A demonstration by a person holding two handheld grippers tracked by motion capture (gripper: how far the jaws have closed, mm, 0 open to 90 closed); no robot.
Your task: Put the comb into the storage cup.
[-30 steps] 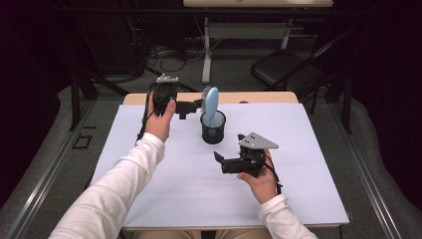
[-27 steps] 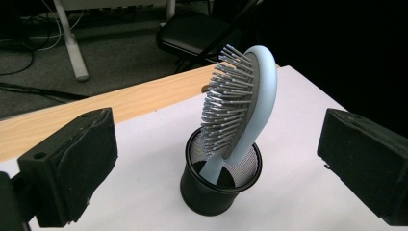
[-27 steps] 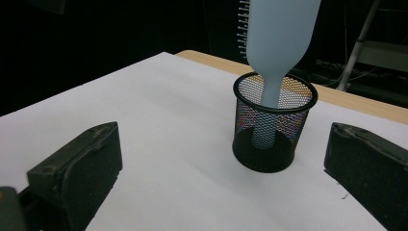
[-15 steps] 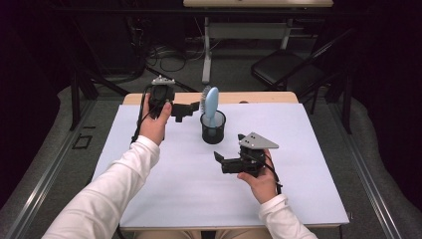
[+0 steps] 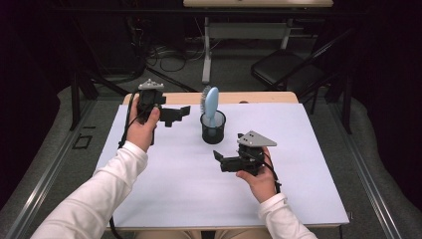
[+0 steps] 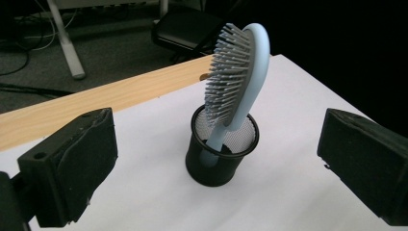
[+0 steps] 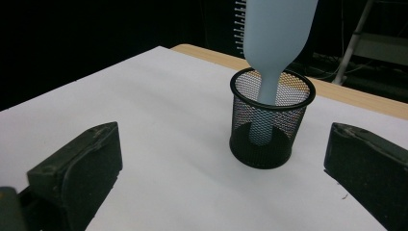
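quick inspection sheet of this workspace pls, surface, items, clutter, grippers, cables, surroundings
surface: white sheet over a wooden table, wood showing along the far edge
job's things: light blue hairbrush standing handle-down in a black mesh cup
clutter: nothing seen
grippers: left gripper open, raised left of the cup; right gripper open, nearer the person, aimed at the cup; neither touches anything
cables: black cable trailing from the left gripper; loose cables on the floor beyond
surroundings: dark room, black chair, desk legs behind
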